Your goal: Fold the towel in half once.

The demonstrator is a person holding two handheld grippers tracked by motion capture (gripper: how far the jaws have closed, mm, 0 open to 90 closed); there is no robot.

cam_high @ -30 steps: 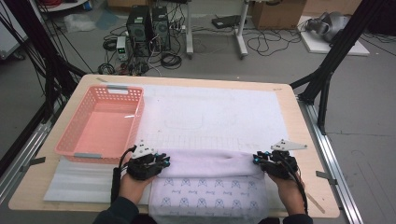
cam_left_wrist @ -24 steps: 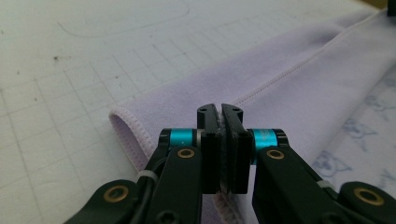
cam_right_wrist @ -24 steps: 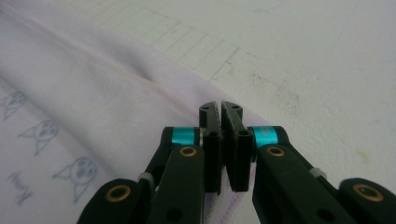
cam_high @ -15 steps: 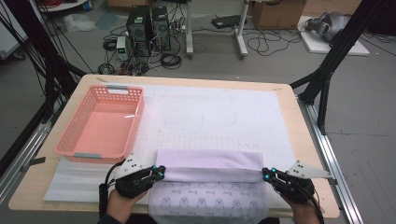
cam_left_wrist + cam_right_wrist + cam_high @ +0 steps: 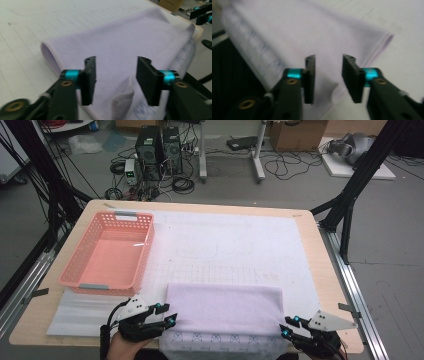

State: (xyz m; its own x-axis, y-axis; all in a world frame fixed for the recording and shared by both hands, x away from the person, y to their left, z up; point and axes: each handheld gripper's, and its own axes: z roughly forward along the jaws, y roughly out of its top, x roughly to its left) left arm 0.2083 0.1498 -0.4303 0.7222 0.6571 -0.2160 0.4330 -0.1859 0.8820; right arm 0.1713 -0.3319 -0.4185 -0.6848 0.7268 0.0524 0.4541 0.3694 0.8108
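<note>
Cloth (image 5: 224,312) folded at 6 o'clock on desk (image 5: 310,285), near edge hanging over | left gripper (image 5: 166,314) and right gripper (image 5: 290,326) just opened, jaws apart, nothing pinched | risk: overhang dragging fold loose; regrasp catching one layer only.

Two handheld black grippers, the left gripper (image 5: 162,314) and the right gripper (image 5: 291,326), carry turquoise collars, brass-coloured screws, trailing black cables and grey three-cornered top plates.
</note>
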